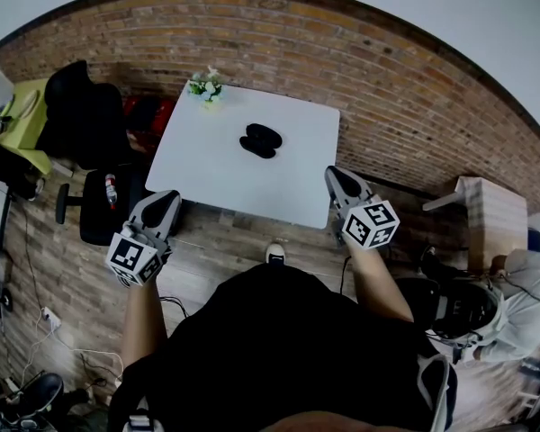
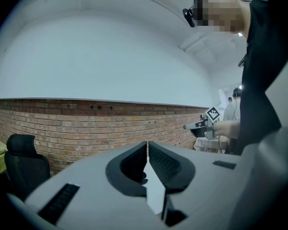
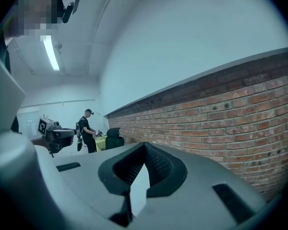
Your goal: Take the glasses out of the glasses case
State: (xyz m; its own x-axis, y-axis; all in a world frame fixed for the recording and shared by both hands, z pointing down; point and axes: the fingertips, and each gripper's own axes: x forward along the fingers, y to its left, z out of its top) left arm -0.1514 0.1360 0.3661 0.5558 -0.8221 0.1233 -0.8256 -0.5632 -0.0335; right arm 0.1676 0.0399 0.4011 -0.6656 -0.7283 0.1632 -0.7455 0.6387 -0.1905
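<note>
A black glasses case lies near the middle of the white table; from the head view I cannot tell whether its lid is up. No glasses show apart from it. My left gripper hovers at the table's near left corner, short of the case. My right gripper hangs by the near right corner. In the left gripper view the left gripper has its jaws closed tip to tip on nothing, aimed at a brick wall. The right gripper stands the same way, shut and empty. Neither gripper view shows the case.
A small potted plant stands at the table's far left corner. A black office chair and a green table are to the left. A wooden side table and a seated person are at the right.
</note>
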